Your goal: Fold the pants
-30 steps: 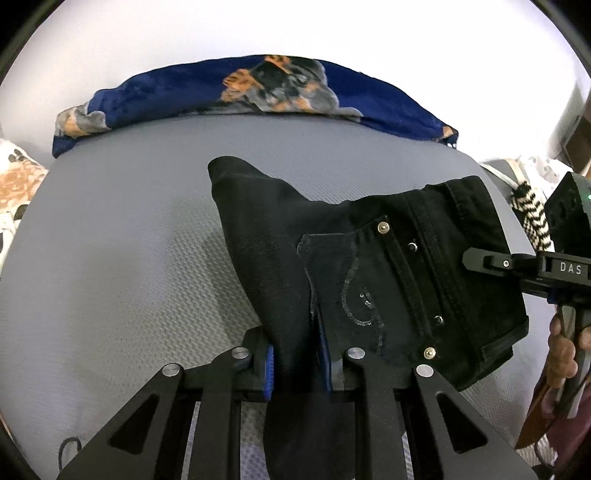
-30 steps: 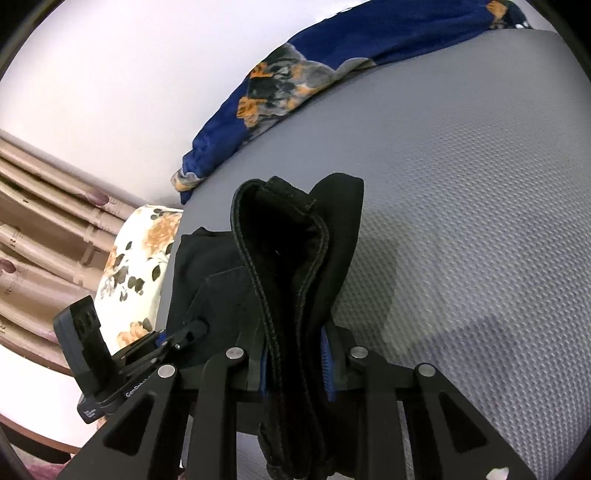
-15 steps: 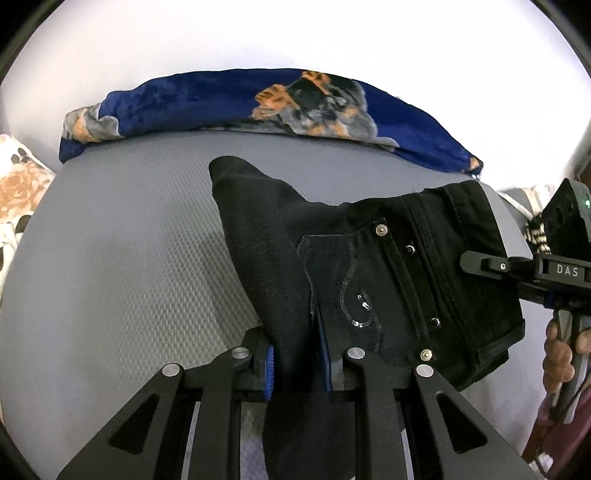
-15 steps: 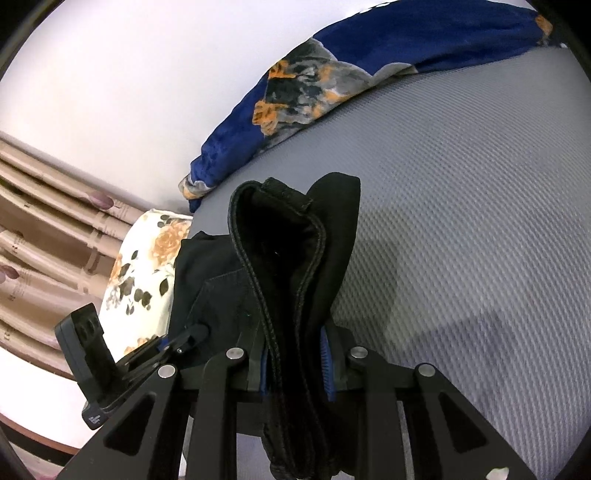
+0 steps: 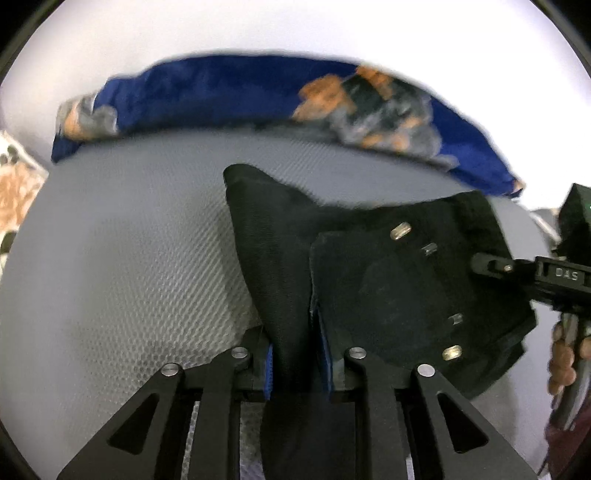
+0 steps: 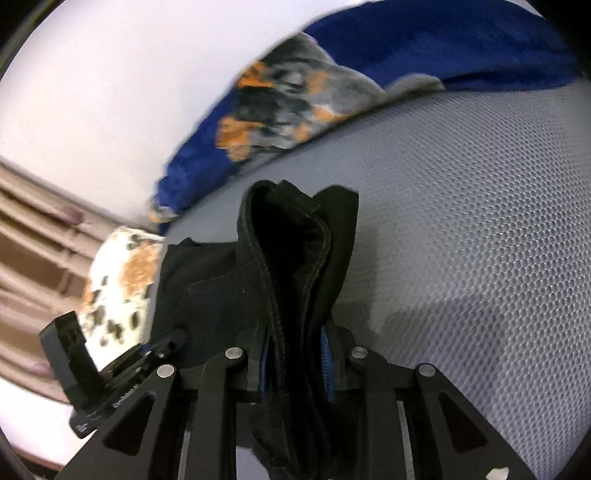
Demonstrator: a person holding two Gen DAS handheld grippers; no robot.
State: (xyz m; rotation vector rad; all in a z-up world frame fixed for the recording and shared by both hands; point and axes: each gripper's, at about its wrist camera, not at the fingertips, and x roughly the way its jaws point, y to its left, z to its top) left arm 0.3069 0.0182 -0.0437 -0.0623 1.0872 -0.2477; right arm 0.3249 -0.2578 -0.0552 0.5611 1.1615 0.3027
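My left gripper [image 5: 297, 363] is clenched on the black pants [image 5: 388, 288]; a thick fold of cloth runs between the blue pads and on past the jaws toward me. My right gripper [image 6: 295, 363] is likewise clenched on the pants [image 6: 291, 280], on a bunched stack of several layers with a stitched seam edge curling over the top.

Pants, left wrist view: black denim-like cloth, folded, held up off the grey surface between the two grippers. A back pocket faces the camera, with metal rivets at its corners and along the seam. One pointed corner of cloth sticks up on the left. The frame is motion-blurred, so stitching detail is not readable. My right gripper [image 5: 517, 271] shows at the right edge of this view, its tip against the waistband side of the pants, with my right hand [image 5: 565, 354] on its handle below.

Right wrist view: the layers stand upright from the jaws, open like a dark mouth at the top. My left gripper [image 6: 162, 343] is at lower left, against the far side of the cloth.

Surface: a grey mattress [image 5: 129, 258] with a fine honeycomb texture. A blue blanket [image 5: 240, 92] with orange and grey patches lies along its far edge against a plain white wall [image 5: 295, 26]. A floral pillow [image 6: 118, 291] sits at the left, with beige curtains [image 6: 33, 236] beyond it.
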